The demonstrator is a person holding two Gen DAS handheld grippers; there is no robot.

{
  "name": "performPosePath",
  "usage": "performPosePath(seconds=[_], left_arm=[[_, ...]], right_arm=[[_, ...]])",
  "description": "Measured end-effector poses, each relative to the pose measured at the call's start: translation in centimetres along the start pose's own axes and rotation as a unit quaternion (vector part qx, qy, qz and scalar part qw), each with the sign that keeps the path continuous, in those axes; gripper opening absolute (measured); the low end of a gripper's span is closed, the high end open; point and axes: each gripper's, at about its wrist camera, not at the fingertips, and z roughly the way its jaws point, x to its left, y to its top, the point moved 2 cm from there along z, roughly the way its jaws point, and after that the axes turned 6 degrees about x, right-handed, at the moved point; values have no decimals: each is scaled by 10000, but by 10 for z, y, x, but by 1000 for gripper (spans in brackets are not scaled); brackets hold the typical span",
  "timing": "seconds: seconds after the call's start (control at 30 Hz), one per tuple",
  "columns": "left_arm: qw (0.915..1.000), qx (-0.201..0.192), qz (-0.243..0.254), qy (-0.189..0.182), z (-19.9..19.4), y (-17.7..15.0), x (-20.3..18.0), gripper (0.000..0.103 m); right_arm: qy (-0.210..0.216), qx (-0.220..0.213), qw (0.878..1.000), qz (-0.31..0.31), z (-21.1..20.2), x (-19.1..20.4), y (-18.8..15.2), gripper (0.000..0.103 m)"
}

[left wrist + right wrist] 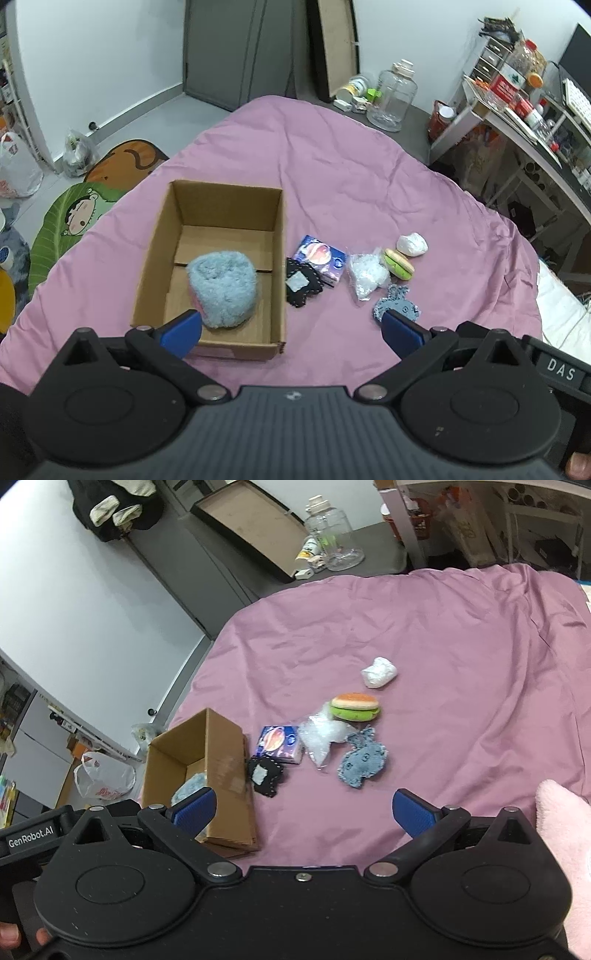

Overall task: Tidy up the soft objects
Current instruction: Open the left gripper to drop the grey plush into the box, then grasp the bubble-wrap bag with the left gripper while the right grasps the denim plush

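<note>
Both claws, left claw (pixel 291 326) and right claw (pixel 303 812), hung released near the cardboard box (pixel 155 254), where the slippery plastic bag (pixel 365 275) beside it risked sliding free.

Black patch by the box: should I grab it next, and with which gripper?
Probably yes: lower the open left gripper onto the black patch. It lies nearest the cardboard box, which so far holds only the blue fluffy item.
</note>
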Motion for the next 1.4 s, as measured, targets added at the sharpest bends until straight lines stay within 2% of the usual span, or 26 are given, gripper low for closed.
performPosePath(seconds=[0.23, 0.57, 0.87, 0.93, 1.03, 1.13, 1.4], left_arm=[[9997, 70, 206, -64, 16, -1, -22, 102], [9987, 29, 509, -18, 41, 8, -50, 98], [9983, 245, 522, -85, 79, 15, -65, 71], [9982, 301, 511, -96, 88, 18, -66, 69], [9981, 354, 497, -106, 102, 23, -67, 67], [9981, 410, 426, -149, 115, 28, -68, 64], [9972, 538, 460, -244, 153, 47, -77, 64]], right_arm=[[-33, -19, 9998, 196, 7, -15, 0, 101], [33, 56, 9984, 570, 32, -36, -1, 91], [83, 246, 9949, 971, 60, -58, 3, 78], [213, 327, 9933, 1091, 68, -63, 4, 69], [257, 435, 9910, 1239, 80, -67, 5, 64], [278, 473, 9890, 1372, 92, -70, 8, 61], [226, 507, 9855, 1606, 121, -78, 17, 58]])
